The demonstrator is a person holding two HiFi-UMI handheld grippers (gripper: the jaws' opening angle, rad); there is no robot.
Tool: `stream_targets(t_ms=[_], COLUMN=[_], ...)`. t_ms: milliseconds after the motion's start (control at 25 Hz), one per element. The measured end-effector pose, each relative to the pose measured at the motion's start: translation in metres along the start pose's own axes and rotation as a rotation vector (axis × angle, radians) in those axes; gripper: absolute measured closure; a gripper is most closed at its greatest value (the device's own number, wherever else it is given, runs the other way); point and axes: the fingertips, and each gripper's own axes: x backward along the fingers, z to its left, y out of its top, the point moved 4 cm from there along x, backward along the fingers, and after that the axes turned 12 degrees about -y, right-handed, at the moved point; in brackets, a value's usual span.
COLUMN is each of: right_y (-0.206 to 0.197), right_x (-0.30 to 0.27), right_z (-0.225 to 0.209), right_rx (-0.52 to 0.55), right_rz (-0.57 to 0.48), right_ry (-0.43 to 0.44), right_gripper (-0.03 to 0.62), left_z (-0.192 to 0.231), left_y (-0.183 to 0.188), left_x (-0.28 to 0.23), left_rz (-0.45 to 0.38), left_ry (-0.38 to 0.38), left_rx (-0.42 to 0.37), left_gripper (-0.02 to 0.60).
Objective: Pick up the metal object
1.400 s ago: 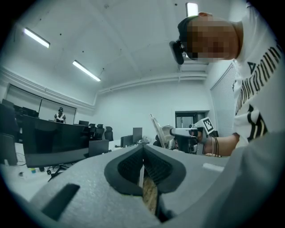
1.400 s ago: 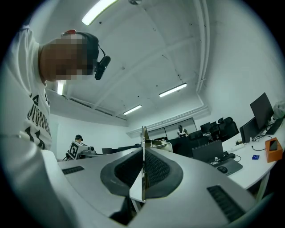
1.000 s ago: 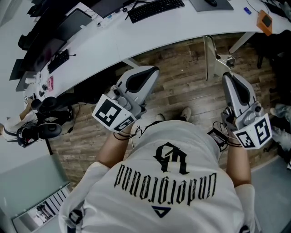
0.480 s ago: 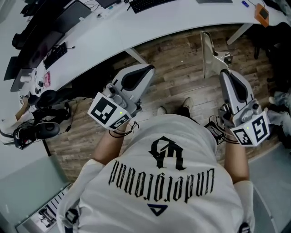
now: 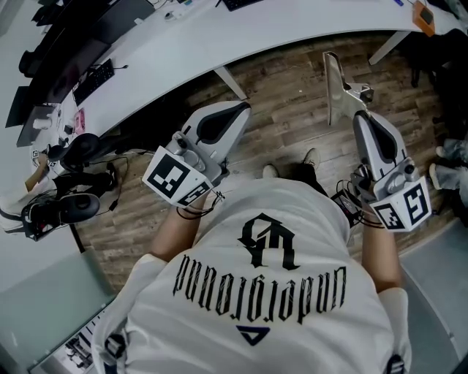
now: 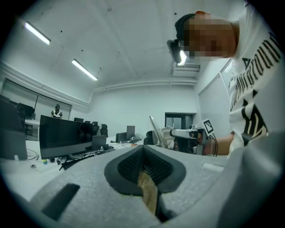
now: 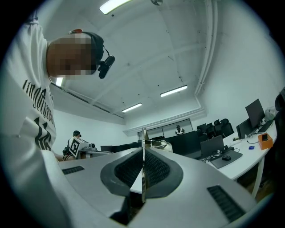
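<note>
The metal object (image 5: 335, 82) is a thin, bent strip of bright sheet metal with a small bracket at its side. It sticks forward from my right gripper (image 5: 363, 118), which is shut on its near end, above the wooden floor. In the right gripper view the metal object (image 7: 143, 141) stands edge-on, clamped between the dark pads of the right gripper (image 7: 143, 171). My left gripper (image 5: 235, 111) is level with the person's chest and points at the desk. In the left gripper view the left gripper (image 6: 145, 165) is shut, and a tan strip shows in the seam between its pads.
A long white curved desk (image 5: 219, 44) crosses the top of the head view, with a keyboard (image 5: 93, 79) and dark monitors at the left. Headphones and black gear (image 5: 62, 208) lie low at the left. An orange item (image 5: 425, 16) sits at the top right. Wooden floor (image 5: 285, 95) lies below.
The desk has slid up and away in the head view as the person stepped back. Both grippers keep their places before the body, and the right one still holds the metal strip.
</note>
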Motion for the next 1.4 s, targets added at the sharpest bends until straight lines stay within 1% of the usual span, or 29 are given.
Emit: stream_targets(t_ms=[280,560,840,1400], right_y=[-0.019,-0.033,-0.036,-0.035], right_x=[0.003,0.001,-0.003,-0.002], right_z=[0.03,0.045,0.048,0.034], right_rx=[0.005,0.014,0.012,0.014], right_rz=[-0.006,0.008,0.012,0.009], right_ry=[-0.003,0.004,0.005,-0.01], right_gripper=[0.572,0.572,0.572,0.573], left_z=[-0.004,-0.005,-0.004,-0.003], left_y=[-0.011,-0.02,-0.021,-0.021], left_x=[0.031,0.045,0.041,0.026], left_rz=[0.004,-0.006,-0.01,-0.009], left_ry=[-0.008,-0.005,-0.025,-0.05], left_rx=[0.001,0.019,0.023,0.021], left_gripper=[0.566,0.566,0.566,0.566])
